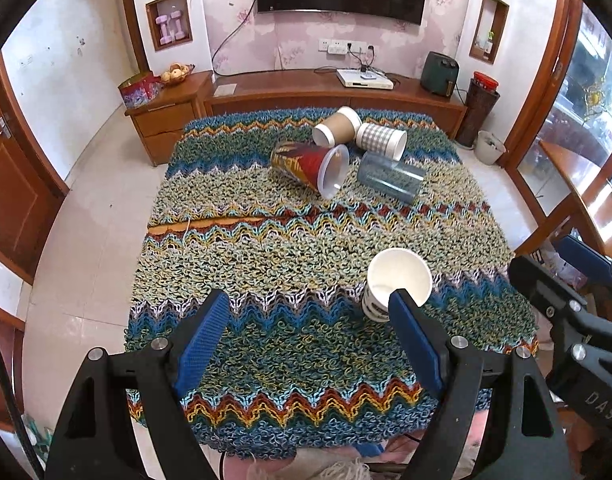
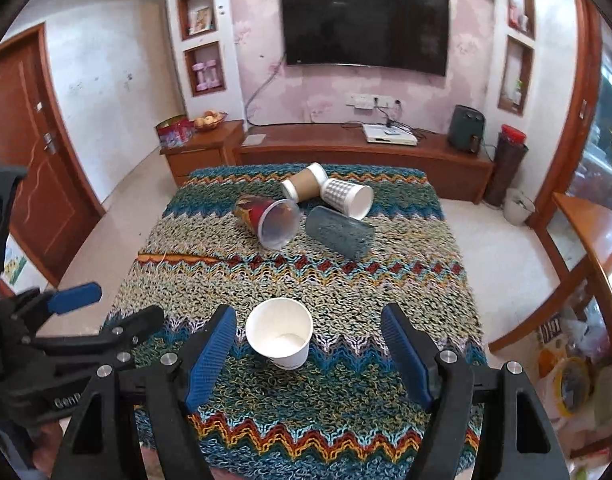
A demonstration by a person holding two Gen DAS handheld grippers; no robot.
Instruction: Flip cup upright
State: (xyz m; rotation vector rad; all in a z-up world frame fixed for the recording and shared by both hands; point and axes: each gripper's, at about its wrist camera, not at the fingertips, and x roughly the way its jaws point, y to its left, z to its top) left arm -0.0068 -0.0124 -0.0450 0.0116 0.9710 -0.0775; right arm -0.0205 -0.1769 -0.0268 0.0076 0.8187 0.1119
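Note:
A white paper cup (image 2: 279,332) stands upright on the knitted zigzag cloth (image 2: 346,280), mouth up; it also shows in the left wrist view (image 1: 398,280). My right gripper (image 2: 309,332) is open and empty, its fingers either side of the cup without touching. My left gripper (image 1: 308,312) is open and empty, to the left of the cup. Further back several cups lie on their sides: a red patterned one (image 2: 267,216), a brown one (image 2: 303,182), a checked one (image 2: 348,196) and a blue-grey tumbler (image 2: 340,232).
The cloth covers a table with floor on both sides. A wooden TV bench (image 2: 362,148) with a white box and a dark appliance stands behind. A wooden side table (image 2: 586,232) is at the right.

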